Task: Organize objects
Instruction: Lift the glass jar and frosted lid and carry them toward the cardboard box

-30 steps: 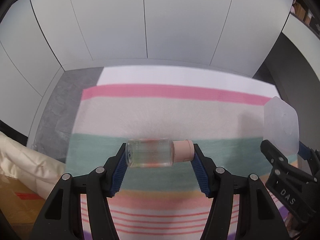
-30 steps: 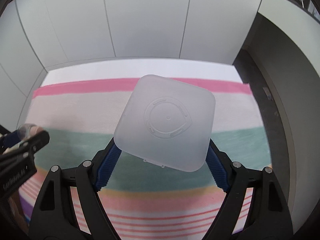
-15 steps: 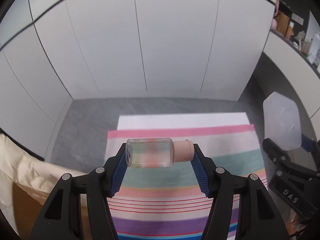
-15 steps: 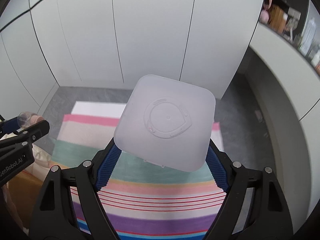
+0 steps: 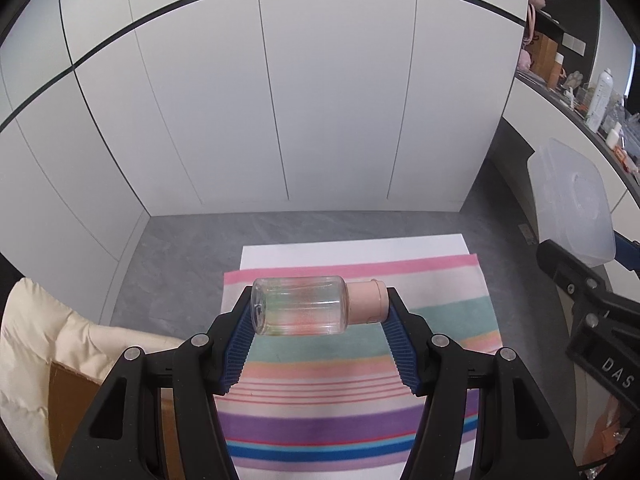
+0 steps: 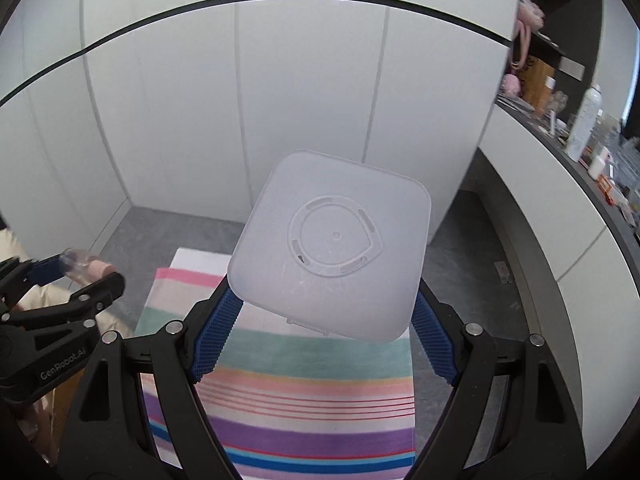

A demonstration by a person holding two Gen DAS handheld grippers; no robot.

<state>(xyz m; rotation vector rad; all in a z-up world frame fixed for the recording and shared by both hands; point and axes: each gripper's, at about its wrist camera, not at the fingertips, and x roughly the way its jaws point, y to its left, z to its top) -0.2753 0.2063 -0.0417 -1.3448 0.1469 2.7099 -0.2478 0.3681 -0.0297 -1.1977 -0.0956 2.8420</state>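
Observation:
A clear plastic bottle point(image 5: 300, 311) with a pink cap lies sideways between the blue pads of my left gripper point(image 5: 318, 312), which is shut on it end to end, high above the striped cloth point(image 5: 356, 400). My right gripper point(image 6: 324, 312) is shut on a translucent white square container point(image 6: 330, 244), held with its flat embossed face toward the camera. In the left wrist view that container point(image 5: 572, 204) shows at the right edge. In the right wrist view the bottle point(image 6: 86, 266) and the left gripper point(image 6: 72, 272) show at the left edge.
The striped cloth point(image 6: 280, 392) covers a white table on a grey floor point(image 5: 180, 264), in front of white wall panels. A cream cushion point(image 5: 44, 344) and a brown box lie at the left. A curved counter point(image 6: 560, 184) with bottles and clutter runs along the right.
Both grippers have risen well above the cloth, each keeping its object. The table looks smaller and more floor, wall and the right counter have come into view.

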